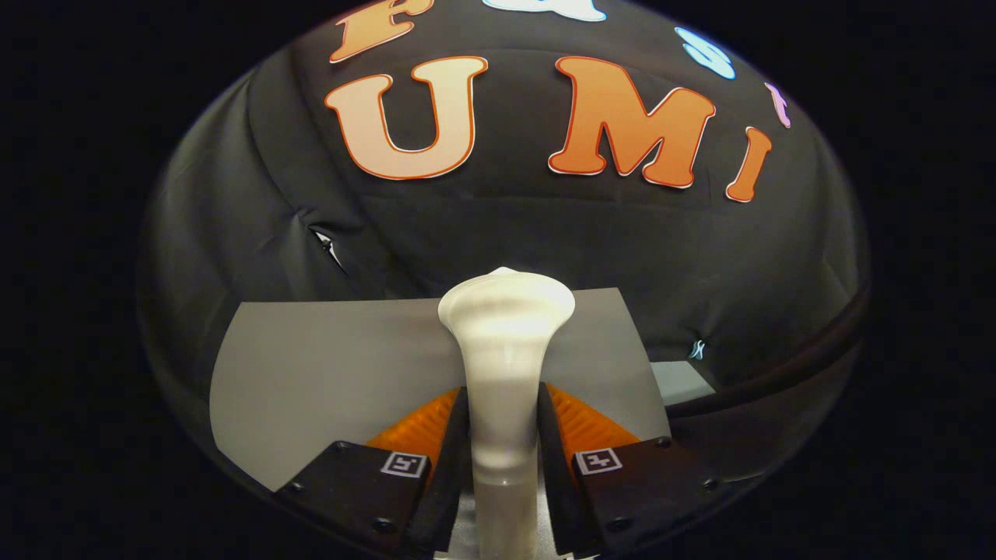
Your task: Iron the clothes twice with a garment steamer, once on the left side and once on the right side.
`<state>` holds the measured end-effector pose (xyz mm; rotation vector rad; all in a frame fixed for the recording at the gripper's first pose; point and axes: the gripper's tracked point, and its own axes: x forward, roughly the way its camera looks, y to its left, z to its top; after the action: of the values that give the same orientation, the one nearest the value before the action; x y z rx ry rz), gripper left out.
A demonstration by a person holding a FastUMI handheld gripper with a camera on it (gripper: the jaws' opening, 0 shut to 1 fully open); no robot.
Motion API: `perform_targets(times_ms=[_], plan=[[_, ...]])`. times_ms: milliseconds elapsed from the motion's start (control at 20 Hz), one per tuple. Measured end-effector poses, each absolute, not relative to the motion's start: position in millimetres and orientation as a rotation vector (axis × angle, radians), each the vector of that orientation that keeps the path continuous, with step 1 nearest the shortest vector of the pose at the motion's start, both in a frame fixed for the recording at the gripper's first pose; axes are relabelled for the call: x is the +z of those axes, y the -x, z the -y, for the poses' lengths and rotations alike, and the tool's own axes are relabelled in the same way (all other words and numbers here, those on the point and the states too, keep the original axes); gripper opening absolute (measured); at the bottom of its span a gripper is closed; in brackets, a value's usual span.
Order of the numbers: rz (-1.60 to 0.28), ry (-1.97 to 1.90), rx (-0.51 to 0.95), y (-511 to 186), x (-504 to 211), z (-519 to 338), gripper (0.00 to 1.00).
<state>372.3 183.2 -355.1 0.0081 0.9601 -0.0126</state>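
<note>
One garment steamer [506, 365], pale and glossy, stands upright between the two fingers of the gripper [504, 435], its slim handle rising from between them and flaring into a broad rounded head just beyond the fingertips. Both fingers [453, 451] press against the sides of the handle, one on each side, so the gripper is closed on the steamer and holds it. Two small square printed markers [404, 464] sit on the gripper's body, one on each half, just outboard of the fingers. Beyond and beneath the steamer lies one flat grey sheet [327, 373] spread over the table, its far edge running straight across behind the steamer's head and its corners showing to either side of the fingers; whether it is cloth or board cannot be told. One paler strip of the table [681, 381] shows just beside the sheet's right edge. Behind everything hangs one black cloth wall [506, 233], creased and slightly bulging, with a small gap in the fabric [328, 247] to the left of the steamer's head and a tiny pale mark [697, 349] low on the right. One dark curved band [778, 381] runs along the right side, below the wall and past the table.
</note>
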Motion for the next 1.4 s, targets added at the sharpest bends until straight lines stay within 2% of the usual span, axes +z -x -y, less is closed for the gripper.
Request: perform_targets(times_ms=[150,250,500,900,1150,1400], plan=[[-0.880,-0.039,-0.019,-374.9,-338.8,-178.5,0.43],[-0.789,-0.058,-0.006,-370.3,-317.2,-179.7,0.39],[-0.603,-0.070,0.062,-346.2,-264.7,-183.5,0.38],[-0.439,-0.081,0.143,-262.2,-189.4,-176.1,0.38],[-0.319,-0.076,0.153,-202.2,-137.0,-153.6,0.38],[-0.238,-0.079,0.088,-147.3,-102.9,-83.8,0.37]])
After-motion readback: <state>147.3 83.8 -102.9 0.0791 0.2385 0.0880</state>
